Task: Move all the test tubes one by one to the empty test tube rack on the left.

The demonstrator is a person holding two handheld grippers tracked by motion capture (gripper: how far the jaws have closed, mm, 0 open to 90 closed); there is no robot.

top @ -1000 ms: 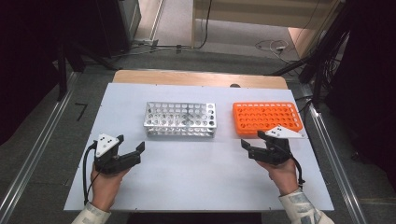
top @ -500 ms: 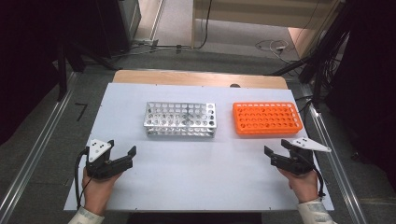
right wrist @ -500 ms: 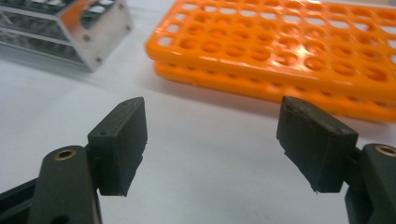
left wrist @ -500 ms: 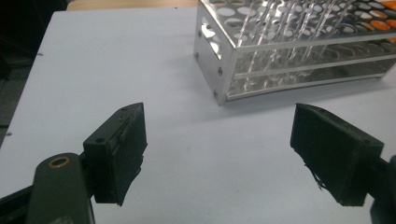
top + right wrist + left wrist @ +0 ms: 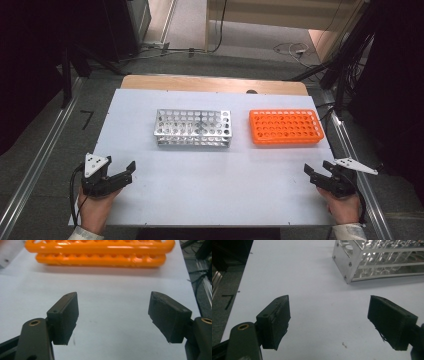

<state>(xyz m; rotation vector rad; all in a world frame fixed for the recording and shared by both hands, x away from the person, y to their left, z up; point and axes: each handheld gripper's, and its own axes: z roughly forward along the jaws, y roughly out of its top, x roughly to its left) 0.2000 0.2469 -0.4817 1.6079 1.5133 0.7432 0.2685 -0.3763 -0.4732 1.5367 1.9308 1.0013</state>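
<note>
A metal test-tube rack (image 5: pixel 193 128) with several clear tubes stands in the middle of the white table (image 5: pixel 210 195); it reaches into the left gripper view at the top right (image 5: pixel 382 260). To its right sits an orange plastic rack (image 5: pixel 285 126), which the right gripper view has across the top (image 5: pixel 105 251). My left gripper (image 5: pixel 125 173) rests low at the table's near left corner, jaws wide apart with nothing between them (image 5: pixel 329 322). My right gripper (image 5: pixel 316 175) sits at the near right edge, open and empty too (image 5: pixel 113 317).
A wooden board edge (image 5: pixel 215 84) runs along the table's far side. Metal rails (image 5: pixel 35 165) flank the table on both sides, and dark equipment with cables (image 5: pixel 350 75) stands at the back right. Bare white surface lies between the grippers and the racks.
Both hands have drawn back toward the near edge and outward to the corners, the right one farther. Jaws stay apart and empty.
</note>
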